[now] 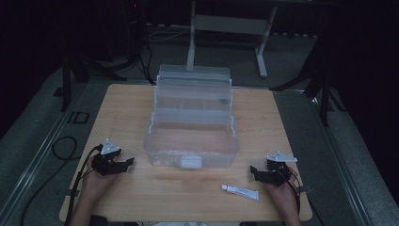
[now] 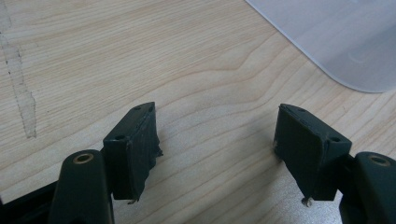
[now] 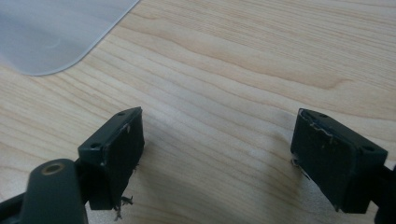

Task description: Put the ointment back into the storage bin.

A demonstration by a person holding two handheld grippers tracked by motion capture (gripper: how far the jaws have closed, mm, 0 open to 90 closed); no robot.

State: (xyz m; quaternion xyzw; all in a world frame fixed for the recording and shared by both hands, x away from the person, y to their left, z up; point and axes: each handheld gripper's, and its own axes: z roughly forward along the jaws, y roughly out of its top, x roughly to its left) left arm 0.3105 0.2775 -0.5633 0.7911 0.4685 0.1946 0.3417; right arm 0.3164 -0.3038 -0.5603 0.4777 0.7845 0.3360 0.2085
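A clear plastic toolbox (image 1: 190, 120) stands open in the middle of the wooden table (image 1: 122, 103), its tray tiers raised toward the back. A small white tube (image 1: 240, 191) lies on the table near the front right. My left gripper (image 1: 128, 162) rests on the table left of the box, jaws wide apart with bare wood between them (image 2: 217, 135). My right gripper (image 1: 254, 170) rests at the front right, just behind the tube, and its jaws also stand apart over bare wood (image 3: 217, 140). A rounded corner of the box (image 2: 336, 37) (image 3: 51, 32) appears in both gripper views.
The box's white latch (image 1: 191, 163) faces the front edge. Cables (image 1: 61, 150) trail off the table's left side. Beyond the table stand a white desk frame (image 1: 226, 28) and dark stands on a grey floor.
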